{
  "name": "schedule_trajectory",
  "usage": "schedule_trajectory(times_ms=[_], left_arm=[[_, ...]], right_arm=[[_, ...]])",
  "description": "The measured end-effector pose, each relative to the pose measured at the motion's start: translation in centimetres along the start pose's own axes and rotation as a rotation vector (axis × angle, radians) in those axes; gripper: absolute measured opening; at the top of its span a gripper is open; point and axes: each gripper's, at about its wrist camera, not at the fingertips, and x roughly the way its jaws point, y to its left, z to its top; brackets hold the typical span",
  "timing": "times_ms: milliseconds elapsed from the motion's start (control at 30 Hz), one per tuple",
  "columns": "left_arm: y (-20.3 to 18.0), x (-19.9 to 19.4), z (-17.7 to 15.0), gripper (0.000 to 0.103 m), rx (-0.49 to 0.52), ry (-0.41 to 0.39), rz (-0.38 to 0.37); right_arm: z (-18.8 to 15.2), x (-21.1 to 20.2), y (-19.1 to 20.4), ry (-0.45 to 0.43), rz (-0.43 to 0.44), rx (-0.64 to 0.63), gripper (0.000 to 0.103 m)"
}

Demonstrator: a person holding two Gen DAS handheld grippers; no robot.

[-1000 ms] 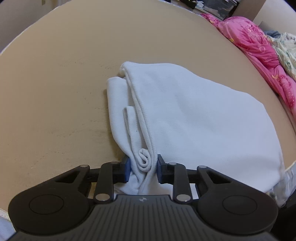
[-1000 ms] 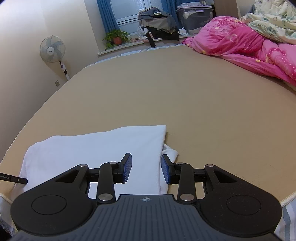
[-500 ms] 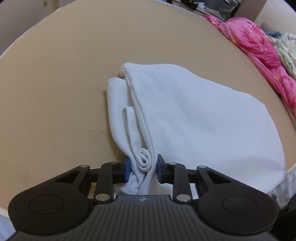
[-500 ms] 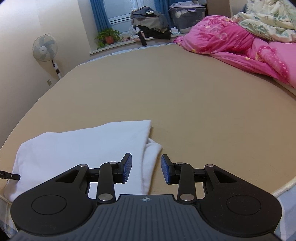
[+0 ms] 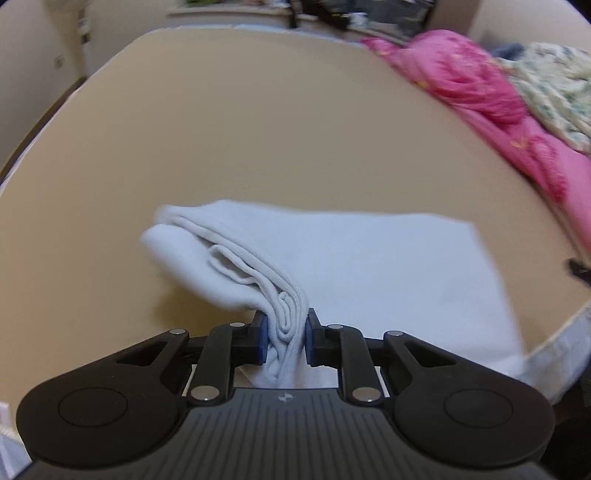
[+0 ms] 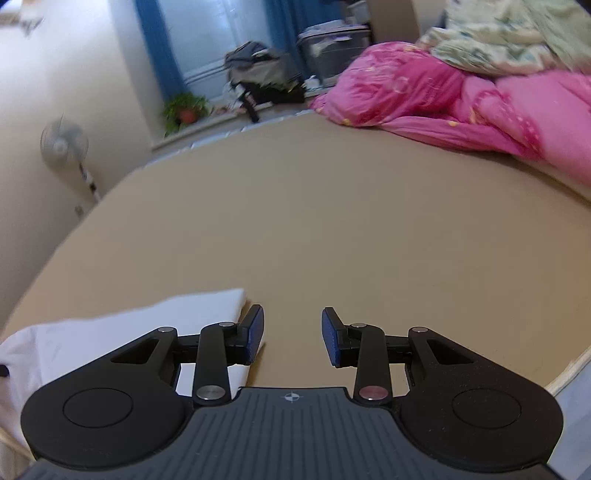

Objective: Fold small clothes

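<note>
A white folded garment (image 5: 369,266) lies on the tan bed surface (image 5: 277,129) near its front edge. My left gripper (image 5: 284,332) is shut on the garment's bunched, ribbed hem and lifts that end a little off the bed. In the right wrist view the garment (image 6: 110,332) shows only at the lower left, its corner beside the left finger. My right gripper (image 6: 291,336) is open and empty, just right of the garment's corner and above the bare bed.
A pink quilt (image 6: 461,99) and a floral blanket (image 6: 517,33) are heaped at the far right of the bed. A standing fan (image 6: 64,146), a potted plant (image 6: 184,110) and piled bags on the window ledge stand beyond the bed.
My left gripper has lifted and swung the held hem, so the garment now lies crosswise in its view. My right gripper has moved right, off the garment, and opened wider.
</note>
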Motion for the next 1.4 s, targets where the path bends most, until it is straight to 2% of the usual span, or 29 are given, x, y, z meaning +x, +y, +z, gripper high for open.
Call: schedule_trajectory(times_ms=[133, 200, 233, 300, 367, 433, 500, 667, 733, 833, 1033, 1100, 1133, 1167, 1267, 1300, 1400], left_arm=[[-11.4, -0.5, 3.2, 0.020, 0.068, -0.013, -0.059], [-17.5, 0.4, 4.0, 0.026, 0.087, 0.004, -0.095], [-20.3, 1.1, 4.0, 0.033, 0.099, 0.030, -0.132], [-24.5, 1.9, 4.2, 0.035, 0.137, 0.076, -0.263], [-25.8, 1.0, 4.6, 0.035, 0.130, 0.024, -0.322], [-24.6, 0.1, 4.6, 0.035, 0.126, -0.035, -0.340], [-22.0, 0.2, 3.6, 0.035, 0.127, -0.054, -0.301], [-16.2, 2.5, -1.6, 0.033, 0.187, 0.022, -0.125], [-14.7, 3.0, -3.7, 0.033, 0.212, 0.031, -0.093], [-12.9, 2.5, -6.0, 0.033, 0.239, -0.001, -0.092], [-10.8, 0.3, -8.7, 0.033, 0.245, -0.121, -0.168], [-10.1, 0.2, -9.9, 0.033, 0.224, -0.150, -0.204], [-9.7, 0.4, -10.6, 0.033, 0.205, -0.153, -0.220], [-9.1, 0.8, -11.1, 0.033, 0.181, -0.145, -0.232], [-9.2, 1.9, -11.5, 0.033, 0.163, -0.121, -0.201], [-9.5, 1.9, -11.4, 0.033, 0.180, -0.138, -0.201], [-10.3, 2.4, -10.7, 0.034, 0.197, -0.161, -0.227]], right_arm=[[0.1, 0.2, -0.5, -0.002, 0.018, 0.018, 0.037], [0.3, 0.3, -0.5, -0.007, 0.027, 0.015, 0.037], [0.4, 0.4, -0.5, -0.008, 0.032, 0.018, 0.037], [0.6, 0.6, -0.6, -0.007, 0.039, 0.033, 0.037], [0.7, 0.6, -0.8, -0.005, 0.044, 0.050, 0.036], [0.7, 0.7, -1.0, 0.004, 0.057, 0.070, 0.037], [0.7, 1.1, -1.4, 0.033, 0.089, 0.087, 0.037], [-0.6, 3.5, -0.6, 0.226, 0.257, 0.154, 0.037], [-1.3, 4.4, 0.8, 0.296, 0.296, 0.130, 0.037], [-2.3, 6.2, 2.3, 0.388, 0.302, 0.136, 0.037], [-4.5, 9.1, 4.8, 0.513, 0.253, 0.177, 0.039], [-4.8, 9.4, 5.5, 0.512, 0.220, 0.161, 0.039], [-5.0, 9.5, 5.8, 0.511, 0.214, 0.161, 0.036], [-5.1, 9.5, 5.9, 0.504, 0.211, 0.160, 0.028], [-4.9, 8.8, 5.9, 0.461, 0.222, 0.153, 0.019], [-4.5, 8.2, 5.6, 0.429, 0.239, 0.166, 0.018], [-2.6, 4.4, 4.6, 0.252, 0.325, 0.180, 0.017]])
